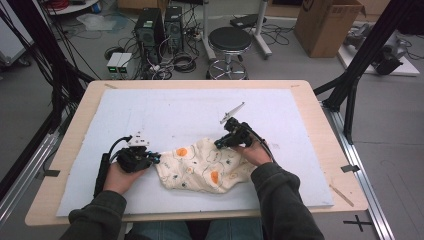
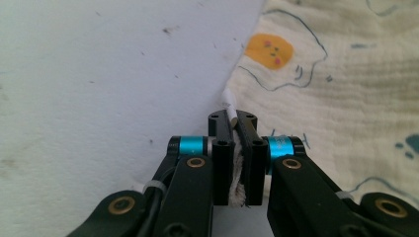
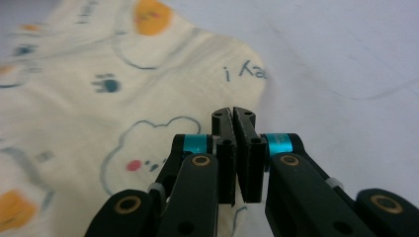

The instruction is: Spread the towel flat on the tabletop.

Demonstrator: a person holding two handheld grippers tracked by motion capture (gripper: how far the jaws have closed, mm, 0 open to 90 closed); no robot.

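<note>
Left tongs (image 1: 156, 158): black body, cyan accents at the tip, pale grey 3-cornered plate on top, black cable trailing back along the wrist. Right tongs (image 1: 218, 144): same black build, grey plate standing up, cable looping off the side. Seen close on both: 2 flat black jaws, cyan anodised collars, brass-coloured pivot bushings, black screw heads, white zip ties on the linkage arms. Person wears dark olive-grey long sleeves, blue jeans.

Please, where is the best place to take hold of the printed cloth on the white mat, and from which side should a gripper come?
Probably by its edges. The printed cloth lies rumpled and limp on the white mat, so a thin hem suits narrow jaws. The left gripper already pinches the left hem from outside; the right gripper is shut at the far right edge.
</note>
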